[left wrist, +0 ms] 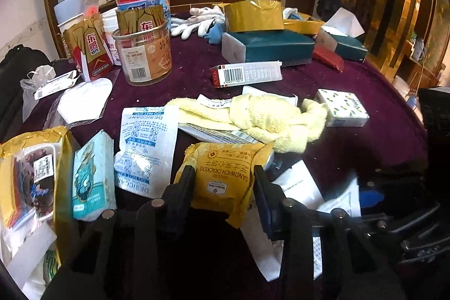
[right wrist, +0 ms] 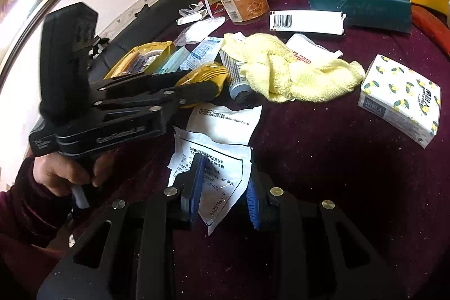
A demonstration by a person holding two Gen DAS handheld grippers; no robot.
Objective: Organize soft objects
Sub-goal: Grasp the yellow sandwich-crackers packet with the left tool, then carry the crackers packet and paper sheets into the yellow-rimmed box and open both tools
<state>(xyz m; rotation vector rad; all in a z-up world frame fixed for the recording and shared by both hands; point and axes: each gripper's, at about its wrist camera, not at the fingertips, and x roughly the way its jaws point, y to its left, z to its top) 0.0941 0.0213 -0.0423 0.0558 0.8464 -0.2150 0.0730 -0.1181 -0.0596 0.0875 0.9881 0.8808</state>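
My left gripper point(left wrist: 223, 173) is shut on a yellow sandwich-cracker packet point(left wrist: 225, 173), held just above the purple tablecloth point(left wrist: 365, 92); it shows from the side in the right wrist view point(right wrist: 205, 87). My right gripper point(right wrist: 225, 176) has its blue-padded fingers point(right wrist: 197, 179) around a white printed packet point(right wrist: 219, 173); whether they pinch it is unclear. A yellow towel point(left wrist: 267, 117) lies crumpled mid-table, also seen in the right wrist view point(right wrist: 295, 72). A lemon-print tissue pack point(right wrist: 399, 96) lies to the right.
A desiccant bag point(left wrist: 146, 148), a teal tissue pack point(left wrist: 91, 176) and a gold snack bag point(left wrist: 31, 173) lie at left. Jars point(left wrist: 143, 47), drink cartons, a barcode box point(left wrist: 247, 73), green tissue boxes point(left wrist: 270, 47) and white gloves point(left wrist: 197, 21) crowd the back.
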